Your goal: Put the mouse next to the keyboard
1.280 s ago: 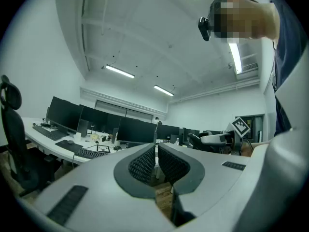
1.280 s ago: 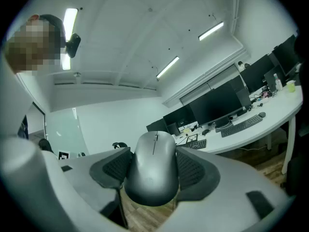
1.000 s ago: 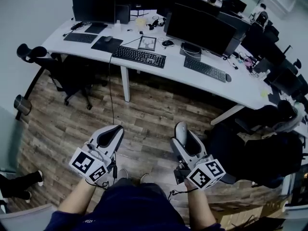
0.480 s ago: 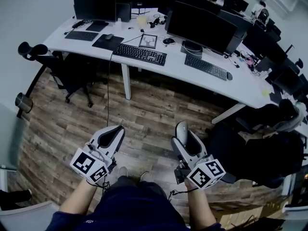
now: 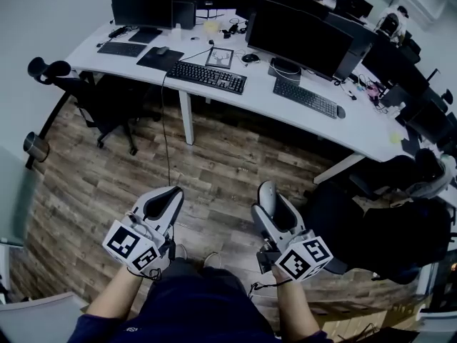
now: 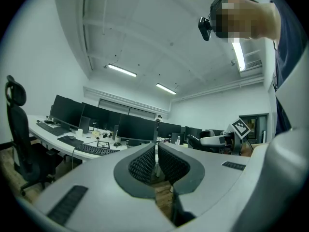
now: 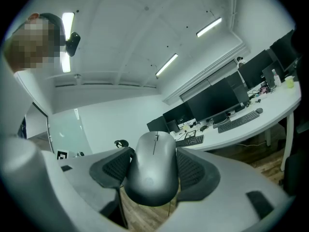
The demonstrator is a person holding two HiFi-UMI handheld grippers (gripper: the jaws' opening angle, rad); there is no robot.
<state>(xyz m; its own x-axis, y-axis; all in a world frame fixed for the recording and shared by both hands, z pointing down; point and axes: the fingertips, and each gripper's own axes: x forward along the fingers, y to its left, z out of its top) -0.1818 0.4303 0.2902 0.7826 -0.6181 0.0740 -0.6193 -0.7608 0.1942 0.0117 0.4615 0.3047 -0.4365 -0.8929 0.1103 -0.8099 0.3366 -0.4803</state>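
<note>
Clamped wide on the mouse [image 7: 153, 170], the jaws of my right gripper [image 7: 154, 151] press their ribbed pads against its two flanks, and its nose points out past the tips. The jaws of my left gripper [image 6: 156, 153] are drawn together with nothing between them.

In the head view the plank floor [image 5: 214, 170] fills the ground between me and the long white desk [image 5: 250, 100], which lies well apart from both grippers. Dark monitors [image 5: 296, 38] stand along the desk. In front of them lie three keyboards: a middle keyboard [image 5: 207, 77], a right keyboard [image 5: 305, 98] and a left keyboard [image 5: 121, 48]. I cannot tell which one the task means. A thin cable [image 5: 166, 134] hangs from the desk edge to the floor. Smallest of all, the mouse shows in that view at the tip of my right gripper, held over the floor.

I judge this to be the carry: the mouse is gripped but not yet set down. Next I need to reach the desk, lower the mouse onto bare desktop just beside a keyboard without knocking it, and only then open the right jaws.
</note>
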